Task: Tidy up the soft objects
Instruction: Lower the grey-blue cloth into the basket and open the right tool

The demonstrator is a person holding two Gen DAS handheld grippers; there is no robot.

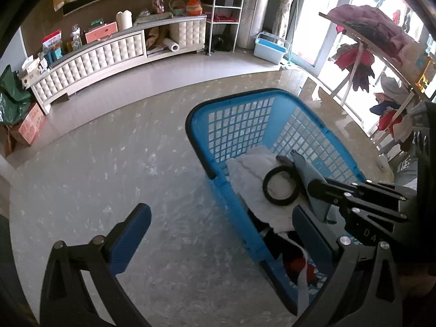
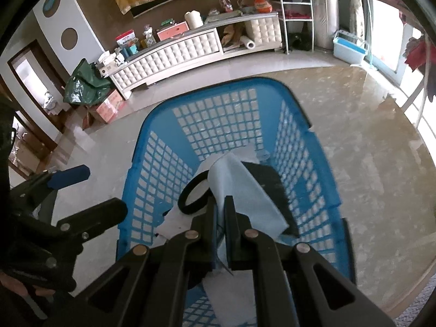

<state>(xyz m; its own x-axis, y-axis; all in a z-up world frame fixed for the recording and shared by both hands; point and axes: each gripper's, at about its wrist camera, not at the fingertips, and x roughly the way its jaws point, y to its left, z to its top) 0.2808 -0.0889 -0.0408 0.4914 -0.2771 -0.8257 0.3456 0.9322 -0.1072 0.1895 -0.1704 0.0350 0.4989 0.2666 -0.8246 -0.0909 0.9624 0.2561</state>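
Note:
A blue lattice basket [image 1: 231, 100] stands on a marbled table top. Inside lie a white cloth [image 1: 253, 179], a black ring [image 1: 280, 188] and red and dark items lower down. My left gripper [image 1: 223, 218] is open and holds nothing, with one blue pad over the table and the other over the basket's inside. My right gripper [image 2: 220, 204] hangs over the basket [image 2: 207, 84], shut on a light blue cloth [image 2: 245, 190] that sticks up past its tips. Under it are the black ring [image 2: 193, 196], a black item [image 2: 269, 182] and white cloth [image 2: 174, 223]. The left gripper [image 2: 90, 193] shows at the left, beside the basket.
The marbled table [image 1: 109, 177] spreads left of the basket and its edge curves at the back. Beyond stand a padded white cabinet [image 1: 103, 54] with clutter, a white wire rack [image 1: 223, 8], a pale blue bin [image 1: 269, 46] and a clothes stand [image 1: 368, 32] at the right.

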